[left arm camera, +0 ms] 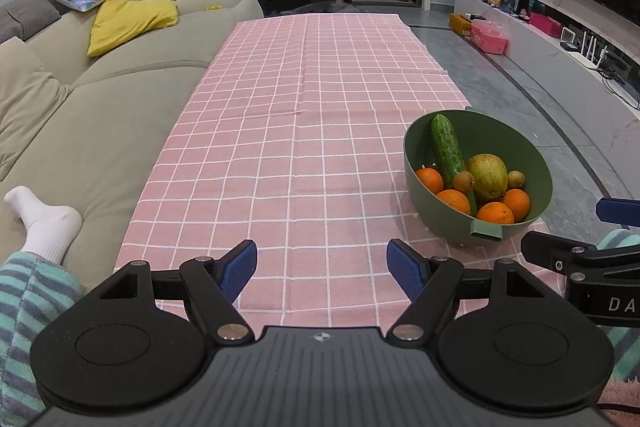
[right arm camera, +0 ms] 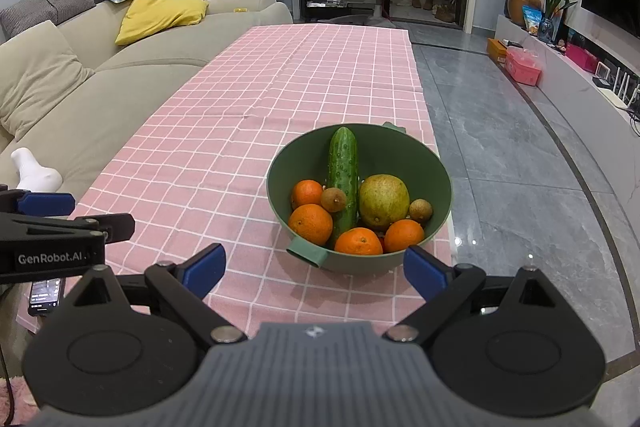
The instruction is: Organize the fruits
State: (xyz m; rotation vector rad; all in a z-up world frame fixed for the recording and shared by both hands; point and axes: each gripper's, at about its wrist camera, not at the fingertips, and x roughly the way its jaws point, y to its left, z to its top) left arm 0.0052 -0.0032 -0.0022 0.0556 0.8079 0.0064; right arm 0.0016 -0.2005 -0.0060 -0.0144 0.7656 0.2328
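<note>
I have both tools held low and level at the near end of the table: my left gripper (left arm camera: 322,269) points down the bare pink checked cloth (left arm camera: 304,131), its blue pads spread wide and holding nothing, and my right gripper (right arm camera: 314,269) faces the green bowl (right arm camera: 434,163), pads likewise apart. The bowl holds a cucumber (right arm camera: 343,179) leaning on its far wall, four oranges, a yellow-green pear (right arm camera: 383,201) and two small brown fruits. It sits near the cloth's right edge; a sofa (left arm camera: 132,99) flanks the left.
</note>
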